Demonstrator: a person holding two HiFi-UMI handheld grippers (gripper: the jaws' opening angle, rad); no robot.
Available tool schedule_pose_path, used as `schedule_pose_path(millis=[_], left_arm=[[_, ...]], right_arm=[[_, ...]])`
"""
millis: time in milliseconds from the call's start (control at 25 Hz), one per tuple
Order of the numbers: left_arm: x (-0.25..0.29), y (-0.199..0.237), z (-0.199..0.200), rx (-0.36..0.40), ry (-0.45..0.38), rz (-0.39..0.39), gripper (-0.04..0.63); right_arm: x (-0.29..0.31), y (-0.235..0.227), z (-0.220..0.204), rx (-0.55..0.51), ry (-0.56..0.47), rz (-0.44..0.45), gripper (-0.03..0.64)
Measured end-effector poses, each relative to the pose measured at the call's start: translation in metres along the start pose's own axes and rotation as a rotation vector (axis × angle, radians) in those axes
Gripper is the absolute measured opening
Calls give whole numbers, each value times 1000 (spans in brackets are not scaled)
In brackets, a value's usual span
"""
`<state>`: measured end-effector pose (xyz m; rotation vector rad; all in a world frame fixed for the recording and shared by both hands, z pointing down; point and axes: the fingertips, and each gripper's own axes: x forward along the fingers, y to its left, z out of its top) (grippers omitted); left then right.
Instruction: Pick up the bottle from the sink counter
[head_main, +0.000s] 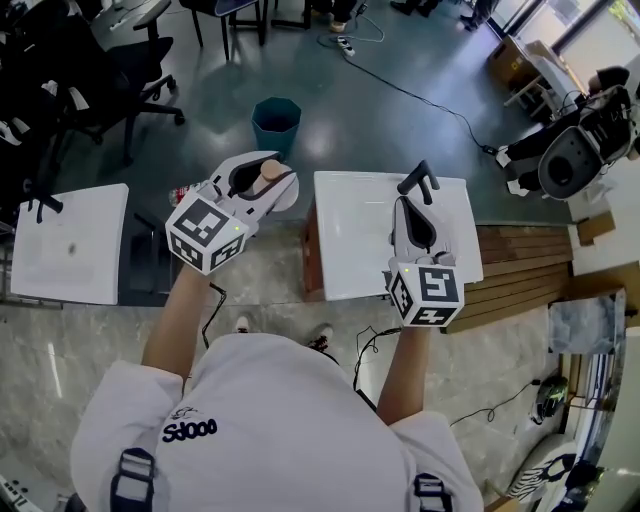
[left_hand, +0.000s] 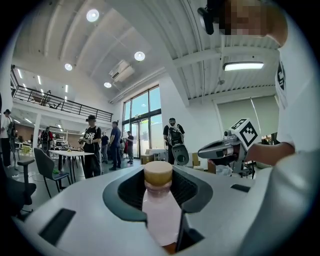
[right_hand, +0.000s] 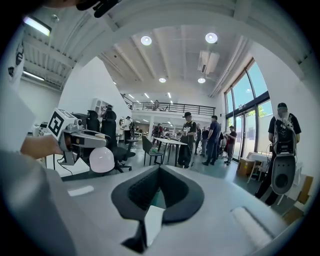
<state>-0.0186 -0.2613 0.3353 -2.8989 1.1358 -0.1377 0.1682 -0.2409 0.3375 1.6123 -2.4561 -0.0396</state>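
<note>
The left gripper (head_main: 262, 178) has its fingers clamped on the pale pink plastic bottle with a round beige cap (left_hand: 160, 210). It holds the bottle in the air, at 9 o'clock of the right gripper (head_main: 420, 184). That gripper's fingers are together and empty, above the white rectangular tabletop (head_main: 350, 250). A teal bin (head_main: 275, 122) stands at 12 o'clock of the bottle.

Open-plan lab: mezzanine (left_hand: 55, 102), desks (left_hand: 75, 154)

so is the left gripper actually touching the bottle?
Touching. The left gripper view shows the left gripper closed on the bottle, its dark pads pressed against both sides below the cap.
</note>
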Motion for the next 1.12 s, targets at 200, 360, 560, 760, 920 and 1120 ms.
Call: schedule_pose_path(millis=[200,360,560,760,920,1120], left_arm=[[-3,1,1,4,1,0,130],[-4,2,1,4,7,4,130],[-4,3,-3,-1,10,5,130],[-2,2,-4,-5,11,2,130],[-2,0,-5,-6,10,0,130],[-1,-1,-5,-5,11,0,130]], right_arm=[[3,7,-2,-34,17,12,9],[2,9,-2,-26,17,14,9],[2,9,-4,-28,22,13,9],[0,9,-6,-31,29,10,9],[-1,10,-8,-32,32,10,9],[-2,8,-9,-25,32,9,9]])
